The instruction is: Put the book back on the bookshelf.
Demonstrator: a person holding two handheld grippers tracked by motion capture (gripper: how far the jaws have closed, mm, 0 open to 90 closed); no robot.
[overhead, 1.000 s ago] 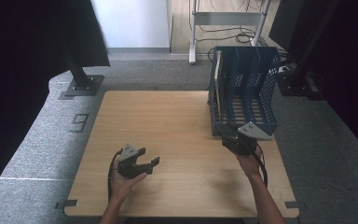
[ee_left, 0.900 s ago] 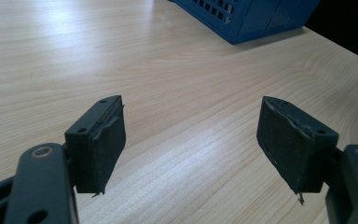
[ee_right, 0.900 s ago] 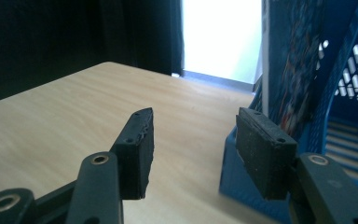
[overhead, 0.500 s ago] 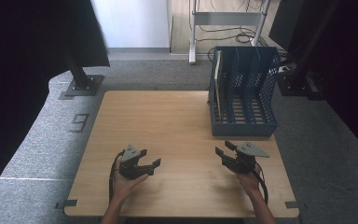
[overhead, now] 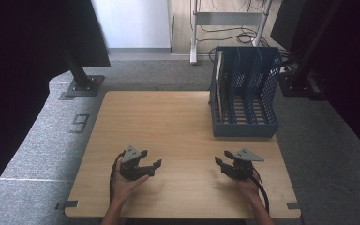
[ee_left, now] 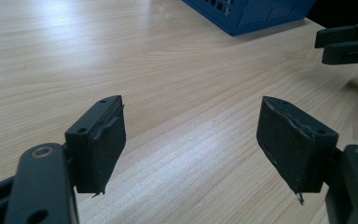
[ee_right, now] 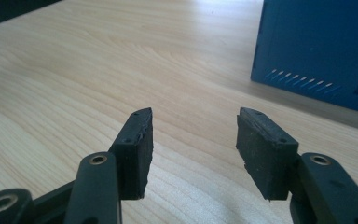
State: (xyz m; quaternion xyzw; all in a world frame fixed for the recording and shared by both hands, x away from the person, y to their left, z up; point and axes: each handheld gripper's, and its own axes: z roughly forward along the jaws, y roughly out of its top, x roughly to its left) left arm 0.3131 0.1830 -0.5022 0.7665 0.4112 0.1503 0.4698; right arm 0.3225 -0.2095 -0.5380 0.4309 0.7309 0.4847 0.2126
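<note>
High view: left gripper (overhead: 151,165), right gripper (overhead: 221,161) both released, empty; blue file rack (overhead: 243,123) beyond right, table (overhead: 168,122) between unobstructed.

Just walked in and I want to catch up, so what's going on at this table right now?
A person sits at a wooden table with a two-jaw gripper in each hand. The left gripper and the right gripper both rest low near the table's front edge, jaws open and holding nothing. A blue slotted file rack stands at the far right of the table, with what looks like a flat item upright in its leftmost slot. Neither gripper touches the rack.
</note>
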